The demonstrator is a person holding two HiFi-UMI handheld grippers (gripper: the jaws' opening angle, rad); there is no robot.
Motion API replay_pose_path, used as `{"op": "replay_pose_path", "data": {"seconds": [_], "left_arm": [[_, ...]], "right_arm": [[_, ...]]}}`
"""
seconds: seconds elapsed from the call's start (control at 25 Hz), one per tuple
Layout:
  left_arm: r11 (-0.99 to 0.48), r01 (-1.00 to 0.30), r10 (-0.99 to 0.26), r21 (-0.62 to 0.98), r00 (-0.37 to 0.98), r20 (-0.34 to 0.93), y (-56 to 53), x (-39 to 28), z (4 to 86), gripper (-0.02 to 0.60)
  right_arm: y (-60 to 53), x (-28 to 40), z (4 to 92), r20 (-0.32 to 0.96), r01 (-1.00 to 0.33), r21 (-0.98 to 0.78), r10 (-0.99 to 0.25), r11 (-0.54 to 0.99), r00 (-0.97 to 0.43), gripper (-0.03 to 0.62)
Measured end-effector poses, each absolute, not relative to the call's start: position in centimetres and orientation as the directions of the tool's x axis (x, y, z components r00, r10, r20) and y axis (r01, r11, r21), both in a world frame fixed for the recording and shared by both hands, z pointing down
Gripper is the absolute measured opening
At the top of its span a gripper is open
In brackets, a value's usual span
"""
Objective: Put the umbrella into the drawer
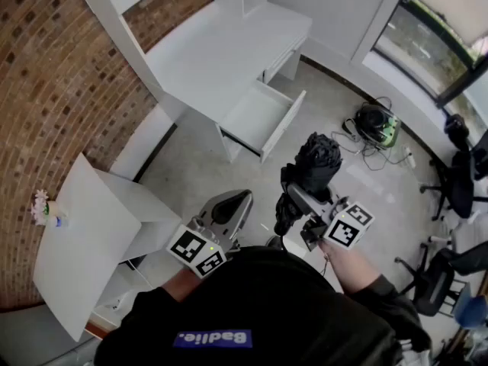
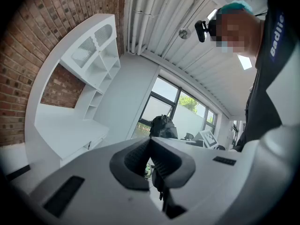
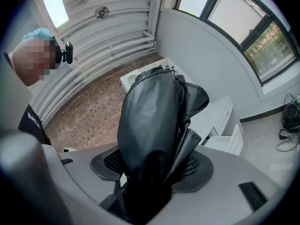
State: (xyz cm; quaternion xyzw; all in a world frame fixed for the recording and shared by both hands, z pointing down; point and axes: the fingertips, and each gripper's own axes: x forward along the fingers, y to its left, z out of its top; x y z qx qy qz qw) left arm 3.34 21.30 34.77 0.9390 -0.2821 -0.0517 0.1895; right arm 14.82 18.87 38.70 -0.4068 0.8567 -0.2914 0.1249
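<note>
Grippers sit low in the head view, just ahead of our black top. Our left gripper (image 1: 241,200) points up the frame with its jaws closed together and nothing in them. Our right gripper (image 1: 296,193) is clamped around the folded black umbrella (image 1: 318,161), whose bunched canopy sticks out beyond the jaws above the grey floor (image 1: 191,166). The umbrella is in the air, well apart from the drawer (image 1: 258,117), which stands pulled open from the white desk (image 1: 221,52). A brick wall (image 1: 46,75) runs along the left. A white side table (image 1: 84,242) beside it carries a small flower vase (image 1: 42,208) near its edge.

From the left gripper view we see the two dark pads (image 2: 133,158) meeting at their tips, with nothing between them. Past them the umbrella (image 2: 163,125) shows dark against the windows (image 2: 171,100). The desk (image 2: 65,130) with its shelf unit (image 2: 93,55) lies to the left.

From the right gripper view the jaws stand wide, and the mesh pads (image 3: 112,162) press on either side of the umbrella (image 3: 150,107), which fills the gap and juts out past them. Behind it, to the right, we see the desk (image 3: 220,109) and its open drawer (image 3: 227,139), well apart from the umbrella.
</note>
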Motion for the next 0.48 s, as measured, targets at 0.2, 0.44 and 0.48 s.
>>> {"op": "replay_pose_path", "data": {"seconds": [0.2, 0.44, 0.48], "left_arm": [[-0.769, -0.511, -0.549, 0.384, 0.835, 0.011, 21.24, 3.06, 34.89, -0.003], [-0.770, -0.510, -0.548, 0.384, 0.836, 0.012, 21.31, 3.03, 35.05, -0.003], [-0.770, -0.510, -0.548, 0.384, 0.836, 0.012, 21.28, 3.01, 35.05, -0.003]], "right_arm": [[18.74, 14.77, 38.82, 0.027, -0.628, -0.604, -0.775, 0.491, -0.632, 0.285], [18.74, 14.86, 39.06, 0.030, -0.630, -0.608, -0.779, 0.483, -0.626, 0.285], [18.72, 14.84, 39.09, 0.031, -0.630, -0.608, -0.779, 0.482, -0.626, 0.285]]}}
